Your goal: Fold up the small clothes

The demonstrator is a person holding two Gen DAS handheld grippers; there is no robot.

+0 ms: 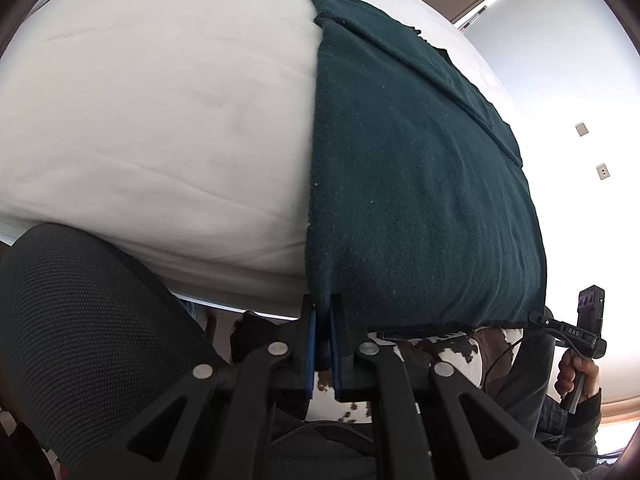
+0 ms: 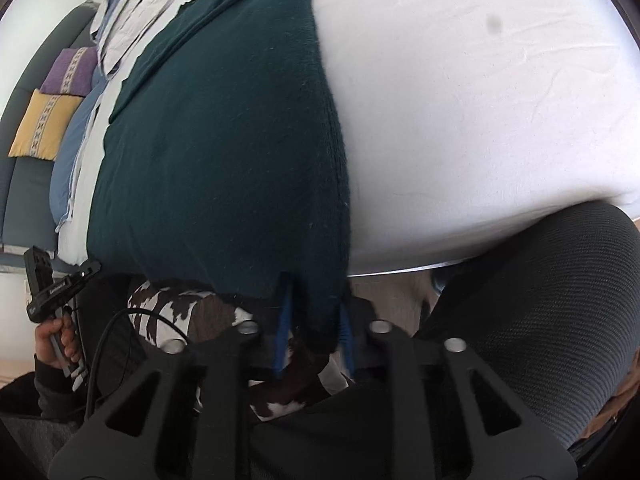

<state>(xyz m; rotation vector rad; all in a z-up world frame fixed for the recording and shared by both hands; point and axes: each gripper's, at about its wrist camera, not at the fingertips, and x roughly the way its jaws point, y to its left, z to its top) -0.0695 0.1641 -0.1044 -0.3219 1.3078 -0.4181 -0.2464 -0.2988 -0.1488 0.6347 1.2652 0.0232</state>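
A dark green garment (image 1: 420,184) lies flat on the white-covered table (image 1: 160,120), its near hem hanging over the front edge. My left gripper (image 1: 323,312) is shut on the near left corner of the hem, the cloth pinched between its blue pads (image 1: 311,332). In the right wrist view the same garment (image 2: 224,152) fills the middle, and my right gripper (image 2: 315,304) holds its near right corner. The bunched cloth fills the gap between those blue pads (image 2: 282,320), and this part is blurred. Each view also shows the other gripper, the right gripper (image 1: 538,316) and the left gripper (image 2: 94,268), at the hem's opposite corner.
A black mesh chair back (image 1: 80,340) stands close beside the table's front edge, also showing as the chair back (image 2: 540,300). Pale crumpled clothes (image 2: 132,12) are heaped at the far end. Purple (image 2: 70,70) and yellow (image 2: 44,124) cushions lie on a grey sofa. A person's hand (image 2: 60,340) grips the left handle.
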